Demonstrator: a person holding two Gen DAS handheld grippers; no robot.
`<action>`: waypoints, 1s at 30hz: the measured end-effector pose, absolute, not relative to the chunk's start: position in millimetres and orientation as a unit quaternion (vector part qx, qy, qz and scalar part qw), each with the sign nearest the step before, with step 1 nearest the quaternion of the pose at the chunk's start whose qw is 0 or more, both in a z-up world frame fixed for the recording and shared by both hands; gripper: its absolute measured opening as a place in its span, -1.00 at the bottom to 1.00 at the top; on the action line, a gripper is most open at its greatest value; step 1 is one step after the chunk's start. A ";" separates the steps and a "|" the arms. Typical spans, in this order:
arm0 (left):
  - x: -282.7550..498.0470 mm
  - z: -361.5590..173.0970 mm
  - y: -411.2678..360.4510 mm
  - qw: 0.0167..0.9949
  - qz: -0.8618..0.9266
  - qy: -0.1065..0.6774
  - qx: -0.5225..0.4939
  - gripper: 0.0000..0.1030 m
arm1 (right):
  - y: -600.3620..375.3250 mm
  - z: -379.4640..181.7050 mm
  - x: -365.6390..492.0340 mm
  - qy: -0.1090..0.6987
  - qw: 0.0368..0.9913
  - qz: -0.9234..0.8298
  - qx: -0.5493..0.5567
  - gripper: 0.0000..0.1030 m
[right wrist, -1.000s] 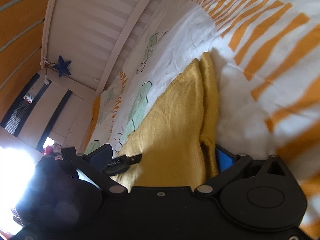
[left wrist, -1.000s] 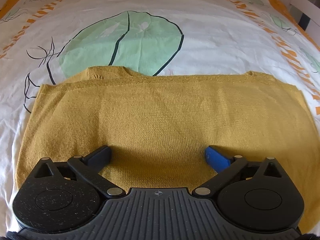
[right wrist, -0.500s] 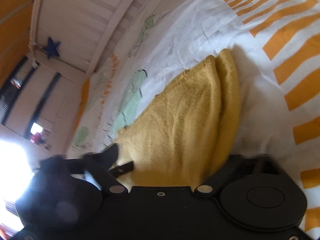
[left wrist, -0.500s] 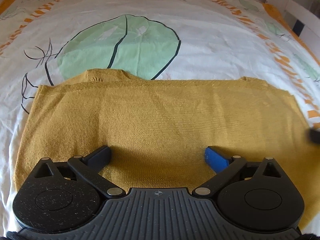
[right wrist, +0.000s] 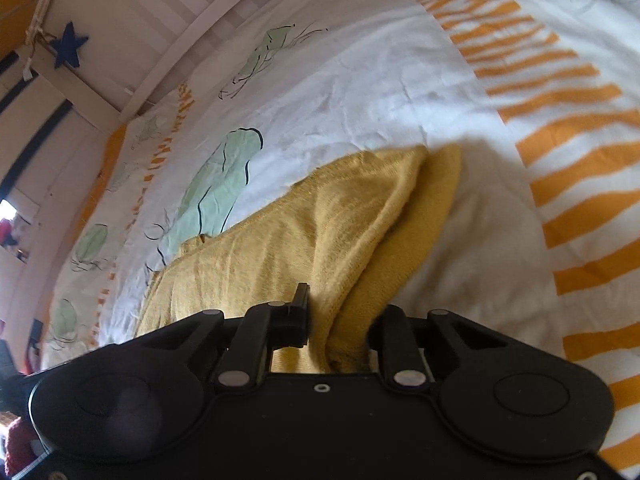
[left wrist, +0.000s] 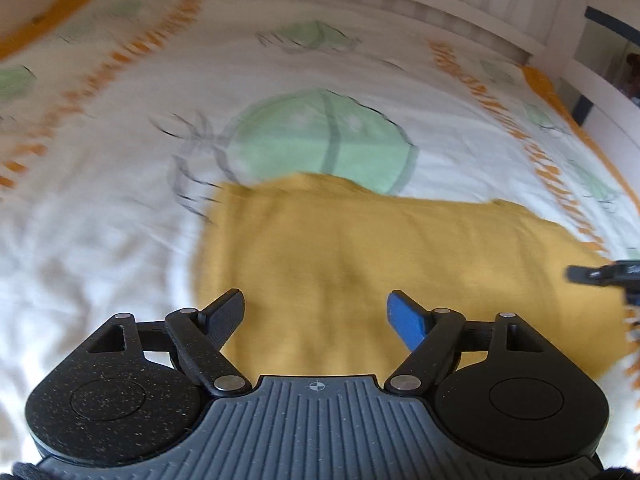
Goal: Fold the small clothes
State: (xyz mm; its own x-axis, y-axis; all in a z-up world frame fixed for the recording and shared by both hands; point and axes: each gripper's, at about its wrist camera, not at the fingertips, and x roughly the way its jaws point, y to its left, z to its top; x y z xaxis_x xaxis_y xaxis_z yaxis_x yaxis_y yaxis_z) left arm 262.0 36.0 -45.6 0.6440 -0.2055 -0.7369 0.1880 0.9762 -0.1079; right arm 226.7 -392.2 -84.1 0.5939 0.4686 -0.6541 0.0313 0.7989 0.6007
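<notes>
- A mustard-yellow knit garment [left wrist: 380,264] lies folded on a white bedspread [left wrist: 100,240] printed with green leaves and orange bands
- In the left wrist view the garment fills the middle, its far edge running from nine o'clock to three o'clock just under a large green leaf print [left wrist: 324,140]
- The left gripper [left wrist: 316,312] hangs above the near part of the garment; its jaws have just been closing a little yet stand well apart, with cloth below them and no pad pressing on it
- At three o'clock in that view, a dark part of the other tool [left wrist: 600,274] reaches in over the garment's right end
- The right gripper [right wrist: 340,328] has just been closing and is clamped on the garment's end, yellow cloth bunched between the two fingers and rising into a raised fold toward twelve o'clock
- White slatted bed rails [right wrist: 168,40] stand beyond the bedspread, and a dark blue star [right wrist: 69,50] hangs at ten o'clock in the right wrist view
</notes>
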 end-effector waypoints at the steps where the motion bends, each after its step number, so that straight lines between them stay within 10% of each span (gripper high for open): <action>1: 263.5 -44.9 44.2 0.910 -0.099 0.402 -0.008 0.50 | -387.4 -79.3 227.6 0.433 0.847 0.125 0.281 -0.51; 30: 286.8 -41.8 142.4 0.899 -0.111 0.395 -0.153 0.50 | -123.2 -32.9 266.4 0.461 0.846 0.241 0.118 -0.55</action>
